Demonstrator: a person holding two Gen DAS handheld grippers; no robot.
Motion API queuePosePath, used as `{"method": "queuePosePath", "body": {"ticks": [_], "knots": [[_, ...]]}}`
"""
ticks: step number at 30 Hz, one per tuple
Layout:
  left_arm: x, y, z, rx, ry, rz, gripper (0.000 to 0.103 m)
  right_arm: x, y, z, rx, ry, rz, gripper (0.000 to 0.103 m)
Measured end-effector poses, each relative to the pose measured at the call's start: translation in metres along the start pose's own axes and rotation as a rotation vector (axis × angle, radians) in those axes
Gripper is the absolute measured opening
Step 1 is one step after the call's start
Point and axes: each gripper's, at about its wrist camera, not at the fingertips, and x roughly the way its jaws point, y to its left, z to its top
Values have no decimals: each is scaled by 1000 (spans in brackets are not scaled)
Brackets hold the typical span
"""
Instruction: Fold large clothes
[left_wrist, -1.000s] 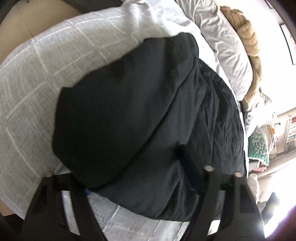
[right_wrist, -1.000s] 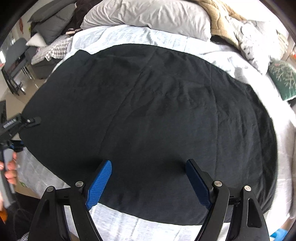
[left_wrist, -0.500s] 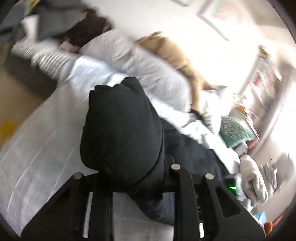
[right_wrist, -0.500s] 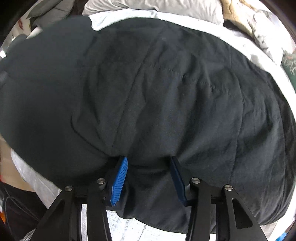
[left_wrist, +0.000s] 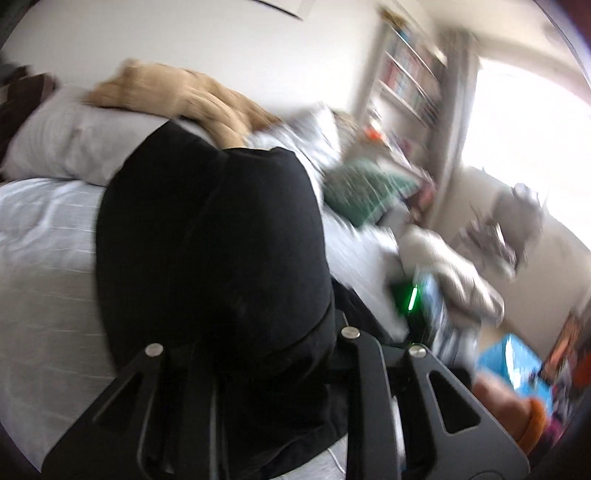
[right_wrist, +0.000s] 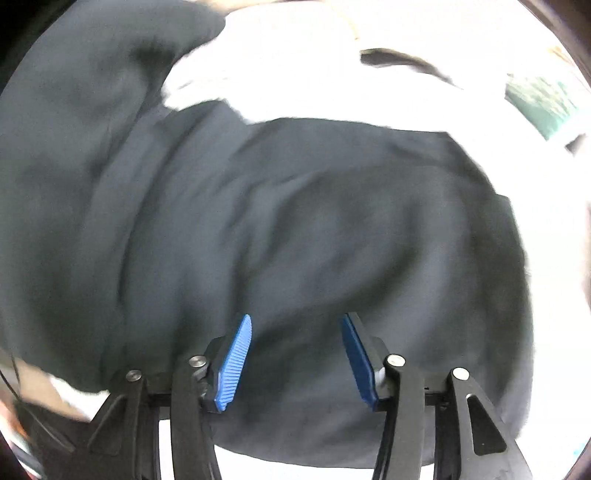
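A large black garment (right_wrist: 295, 206) lies on a bed with a pale grey checked cover (left_wrist: 40, 236). My left gripper (left_wrist: 258, 354) is shut on an edge of the black garment (left_wrist: 210, 251), which hangs bunched over the fingers and hides the pads. My right gripper (right_wrist: 295, 350) has its blue pads (right_wrist: 236, 362) partly closed on a fold of the garment near its front edge. A folded-over part of the garment (right_wrist: 74, 92) rises at the upper left of the right wrist view.
Grey pillows (left_wrist: 74, 144) and a tan knitted blanket (left_wrist: 184, 92) lie at the head of the bed. A green patterned cushion (left_wrist: 365, 188) and grey bedding (left_wrist: 450, 269) sit to the right. A bookshelf (left_wrist: 410, 77) and a bright window (left_wrist: 524, 122) stand beyond.
My left gripper has lifted its edge of the garment and swung up and to the right. My right gripper closed from wide open onto a fold of the garment, which has bunched up.
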Motion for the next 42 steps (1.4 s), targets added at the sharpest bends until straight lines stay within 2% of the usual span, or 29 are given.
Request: {"method": "queuePosePath", "body": {"ticks": [3,5,10,12,15,18,19,21,24,26,28,30,31,34,37,39,42], "knots": [[39,-28,-22,77,104,-48,25,-19,-61,4,186,-49,18,56],[64,-40,-42,106,184,-80,26,-29,-88,3,260,-73,30,56],[106,-52,-92,179,308,-91,29,-51,-150,-6,443,-128,64,62],[110,-55,-101,199,318,-87,29,-49,-152,-8,471,-129,82,63],[112,-62,-99,222,333,-78,32,-49,-151,-10,483,-114,173,68],[107,-69,-92,257,368,-89,48,-40,-142,-2,475,-97,305,78],[104,-73,-90,276,379,-97,55,-36,-137,1,473,-85,338,79],[100,-83,-83,312,402,-106,61,-25,-128,5,466,-49,388,79],[85,-90,-81,368,436,-93,68,-11,-120,13,443,4,392,79],[71,-91,-77,386,469,-85,68,1,-116,13,417,42,331,79],[53,-85,-69,380,492,-96,69,10,-112,13,394,51,309,79],[31,-75,-58,371,476,-96,73,10,-113,13,389,49,311,79],[23,-70,-54,363,461,-93,77,9,-113,13,392,49,315,79],[2,-43,-36,310,375,-37,77,-3,-117,5,412,43,351,79],[-2,7,-19,147,310,46,77,-7,-118,7,440,28,457,79],[6,38,-16,44,315,83,77,-4,-114,10,443,34,464,81],[23,79,-26,-55,346,164,77,14,-105,12,421,97,448,81]]}}
